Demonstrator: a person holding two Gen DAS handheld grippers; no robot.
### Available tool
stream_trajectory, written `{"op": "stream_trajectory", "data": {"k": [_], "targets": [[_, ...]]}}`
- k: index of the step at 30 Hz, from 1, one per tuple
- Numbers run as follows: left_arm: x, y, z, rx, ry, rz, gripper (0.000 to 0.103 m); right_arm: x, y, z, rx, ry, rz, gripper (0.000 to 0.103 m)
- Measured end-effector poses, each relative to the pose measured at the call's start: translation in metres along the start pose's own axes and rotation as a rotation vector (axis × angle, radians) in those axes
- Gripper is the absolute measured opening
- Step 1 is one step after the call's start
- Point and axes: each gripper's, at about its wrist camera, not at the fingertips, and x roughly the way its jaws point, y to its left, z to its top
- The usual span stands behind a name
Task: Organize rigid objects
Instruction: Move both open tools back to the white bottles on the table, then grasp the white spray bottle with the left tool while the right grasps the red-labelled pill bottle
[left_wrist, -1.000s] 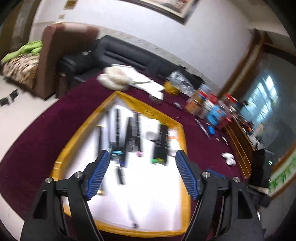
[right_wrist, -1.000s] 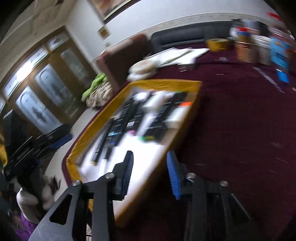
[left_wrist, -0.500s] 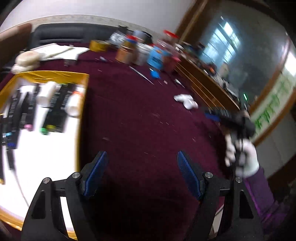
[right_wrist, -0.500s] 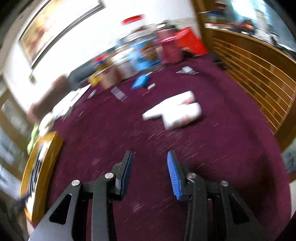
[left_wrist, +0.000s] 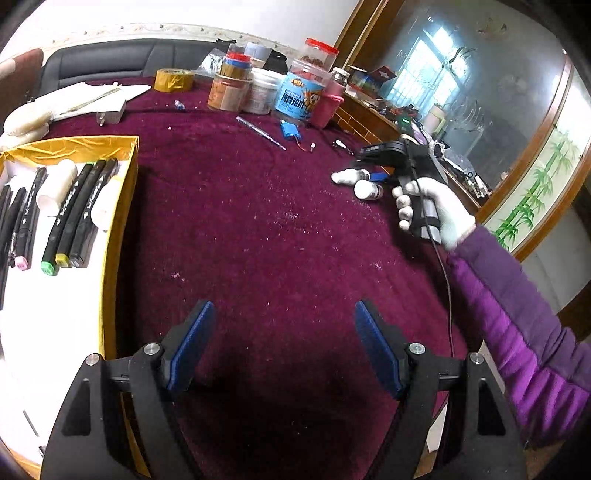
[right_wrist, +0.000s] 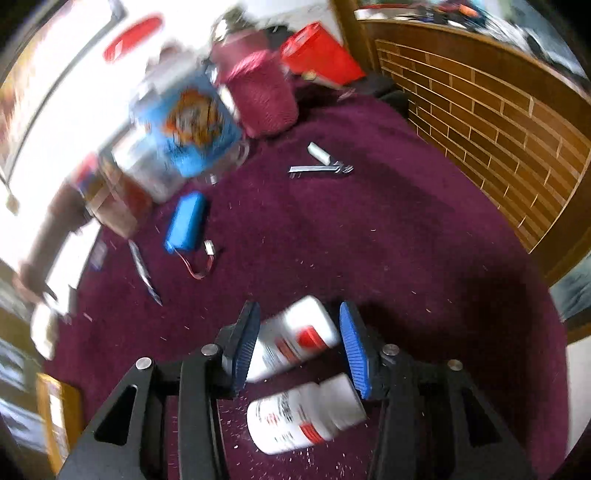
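Observation:
Two white pill bottles with red-marked labels lie on the maroon cloth. In the right wrist view the farther bottle (right_wrist: 295, 336) sits between the fingers of my right gripper (right_wrist: 299, 343), whose jaws are opening; the right pad stands clear of it. The nearer bottle (right_wrist: 306, 413) lies just below the fingers. The left wrist view shows both bottles (left_wrist: 351, 177) under the right gripper, which a white-gloved hand (left_wrist: 436, 206) holds. My left gripper (left_wrist: 284, 343) hangs open over bare cloth. A yellow-rimmed box (left_wrist: 122, 206) at the left holds black markers (left_wrist: 79, 214) and white bottles (left_wrist: 55, 186).
Jars and tubs (left_wrist: 299, 96) crowd the table's back, beside a yellow tape roll (left_wrist: 173, 79). A blue battery pack (right_wrist: 186, 221), a nail clipper (right_wrist: 321, 169) and a pen (left_wrist: 260, 133) lie loose on the cloth. A wooden brick-pattern ledge (right_wrist: 498, 122) borders the right side.
The left view swung right, from over the box to the open cloth. My right gripper travelled across the table to the white bottles, and its jaws have widened around one.

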Motion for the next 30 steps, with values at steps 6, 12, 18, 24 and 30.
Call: {"op": "stream_trajectory", "data": {"k": [6, 12, 18, 24, 30], "targets": [[-0.004, 0.003, -0.004, -0.021, -0.004, 0.008, 0.077, 0.0, 0.031, -0.028, -0.126, 0.076, 0.047, 0.031], [-0.01, 0.0, -0.006, -0.009, -0.022, 0.025, 0.077, -0.031, 0.062, -0.096, -0.312, 0.164, 0.213, 0.032], [0.005, -0.007, -0.005, -0.019, 0.022, 0.023, 0.077, -0.089, 0.038, -0.129, -0.252, 0.061, 0.412, 0.035], [0.022, -0.035, 0.007, 0.07, 0.02, 0.062, 0.077, -0.134, -0.015, -0.139, -0.206, -0.072, 0.287, 0.05], [0.055, -0.058, 0.028, 0.11, 0.024, 0.07, 0.077, -0.101, -0.03, -0.139, -0.047, 0.031, 0.288, 0.05]]}}
